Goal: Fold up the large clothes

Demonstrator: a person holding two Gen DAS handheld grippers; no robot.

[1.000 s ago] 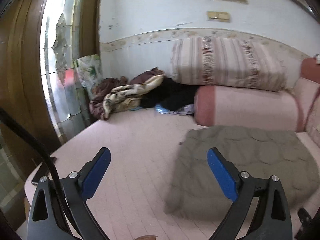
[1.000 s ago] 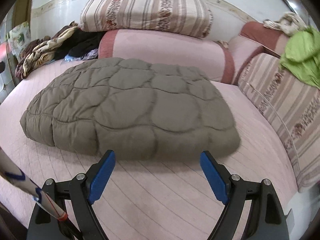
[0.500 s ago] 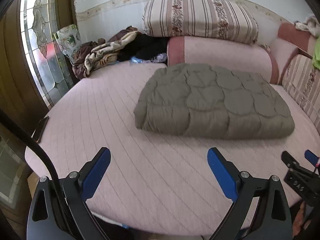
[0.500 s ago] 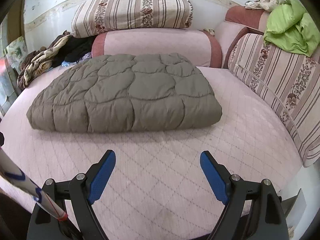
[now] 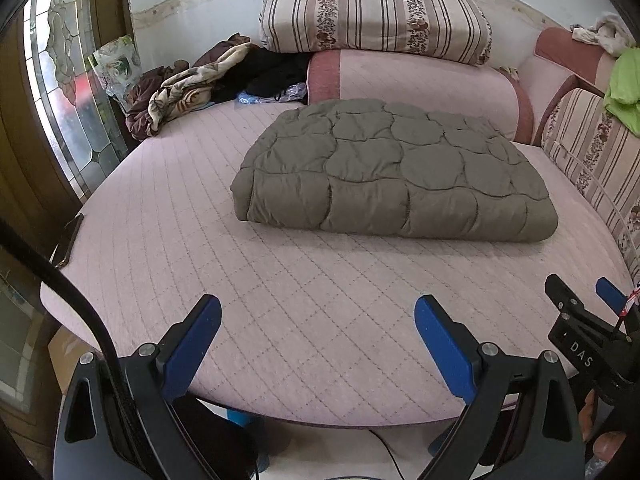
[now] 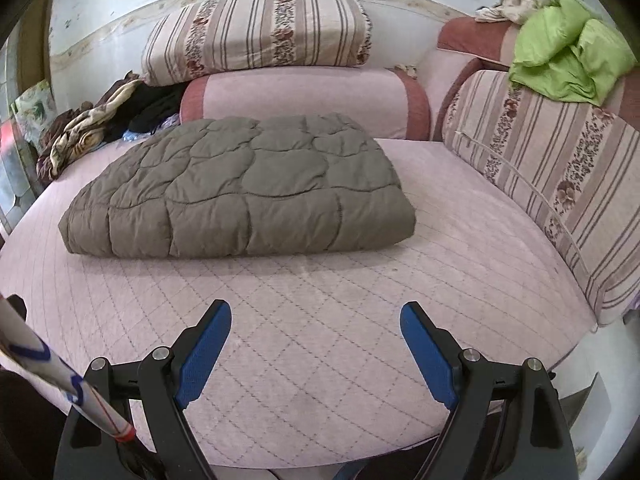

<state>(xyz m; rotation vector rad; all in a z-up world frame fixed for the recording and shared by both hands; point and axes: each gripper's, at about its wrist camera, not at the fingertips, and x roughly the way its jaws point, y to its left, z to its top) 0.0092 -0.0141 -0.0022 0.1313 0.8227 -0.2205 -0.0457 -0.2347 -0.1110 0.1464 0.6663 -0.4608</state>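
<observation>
Only the left view shows a phone (image 5: 67, 241) — both tools (image 5: 318, 344) (image 6: 316, 350) spread, empty.

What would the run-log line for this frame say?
stage: fold looks done | grey quilted garment: folded bundle on pink bed | left gripper: open, empty, off garment | right gripper: open, empty, off garment

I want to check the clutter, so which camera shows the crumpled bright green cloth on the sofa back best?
The right wrist view: the crumpled bright green cloth shows whole atop the striped sofa back cushion. The left wrist view catches only a sliver of it at the right edge.
</observation>
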